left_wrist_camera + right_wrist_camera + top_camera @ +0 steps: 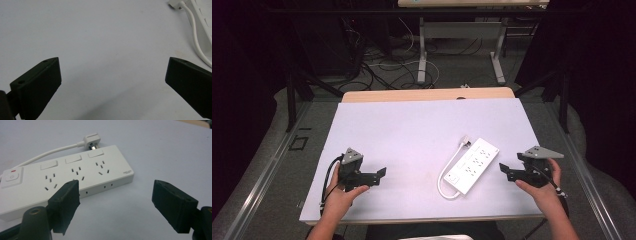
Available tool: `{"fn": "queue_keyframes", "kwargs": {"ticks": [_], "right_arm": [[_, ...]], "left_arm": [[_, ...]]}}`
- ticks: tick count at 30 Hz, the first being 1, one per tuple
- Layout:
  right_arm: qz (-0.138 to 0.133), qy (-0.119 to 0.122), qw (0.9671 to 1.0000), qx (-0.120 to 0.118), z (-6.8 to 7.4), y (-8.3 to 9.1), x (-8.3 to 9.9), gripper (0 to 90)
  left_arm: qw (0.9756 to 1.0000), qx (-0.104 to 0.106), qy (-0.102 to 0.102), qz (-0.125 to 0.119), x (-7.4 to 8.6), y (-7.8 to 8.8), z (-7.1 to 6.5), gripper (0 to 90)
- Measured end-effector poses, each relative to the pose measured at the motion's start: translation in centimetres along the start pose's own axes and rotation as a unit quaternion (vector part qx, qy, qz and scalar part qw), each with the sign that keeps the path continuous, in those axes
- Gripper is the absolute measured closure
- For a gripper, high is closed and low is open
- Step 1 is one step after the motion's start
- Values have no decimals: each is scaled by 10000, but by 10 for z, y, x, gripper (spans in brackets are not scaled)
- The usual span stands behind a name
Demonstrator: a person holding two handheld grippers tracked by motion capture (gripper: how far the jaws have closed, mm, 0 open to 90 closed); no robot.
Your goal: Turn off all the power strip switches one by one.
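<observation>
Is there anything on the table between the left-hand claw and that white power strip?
Nothing: the high view shows bare white tabletop between the left gripper and the power strip.

You work at a table (362,95) covered by a pale lavender-white sheet (412,135), with a strip of light wood showing along its far edge. Beyond it you see grey floor (462,70) strewn with looping black and white cables (387,65). Farther back stands another desk (472,4) with a light top and white metal legs (422,55). Dark curtains (242,75) close in the left and right sides, and black frame bars (291,100) stand beside them. A metal rail (257,185) runs along the floor at your left. The light falls evenly, without hard shadows.
</observation>
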State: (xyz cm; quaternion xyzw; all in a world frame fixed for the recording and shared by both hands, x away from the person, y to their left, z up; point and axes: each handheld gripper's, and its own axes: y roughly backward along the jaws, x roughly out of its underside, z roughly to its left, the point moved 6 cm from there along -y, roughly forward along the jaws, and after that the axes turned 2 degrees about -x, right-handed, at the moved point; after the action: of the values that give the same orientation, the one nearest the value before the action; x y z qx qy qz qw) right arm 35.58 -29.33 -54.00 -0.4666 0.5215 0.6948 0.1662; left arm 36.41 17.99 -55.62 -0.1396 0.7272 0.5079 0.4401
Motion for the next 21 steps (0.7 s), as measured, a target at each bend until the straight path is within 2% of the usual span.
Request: {"fn": "queue_keyframes", "kwargs": {"ticks": [2, 5, 7, 12, 14, 15, 17, 21], "right_arm": [[31, -32, 10000, -66, 3, -2, 0, 215], [156, 24, 9997, -199, 7, -7, 1, 222], [290, 67, 9991, -299, 9, -9, 1, 222], [562, 308, 9974, -336, 13, -13, 1, 249], [651, 409, 9964, -369, 15, -16, -1, 250], [686, 382, 9962, -389, 17, -16, -2, 254], [695, 402, 9958, -444, 19, -17, -4, 273], [845, 595, 9926, -636, 28, -21, -8, 318]], "left_arm": [[10000, 5, -54, 49, 1, 0, -1, 4], [10000, 2, -4, 22, 1, 1, -3, 4], [9999, -3, -19, 104, 1, 2, -2, 4], [9999, 24, 48, 147, 2, 1, -3, 4], [9998, 33, -19, 175, 1, 2, -3, 4], [9997, 78, -33, 225, 1, 3, -3, 4], [9997, 109, 76, 216, 1, 3, -5, 4], [9997, 58, 77, 217, 1, 3, -5, 11]]}}
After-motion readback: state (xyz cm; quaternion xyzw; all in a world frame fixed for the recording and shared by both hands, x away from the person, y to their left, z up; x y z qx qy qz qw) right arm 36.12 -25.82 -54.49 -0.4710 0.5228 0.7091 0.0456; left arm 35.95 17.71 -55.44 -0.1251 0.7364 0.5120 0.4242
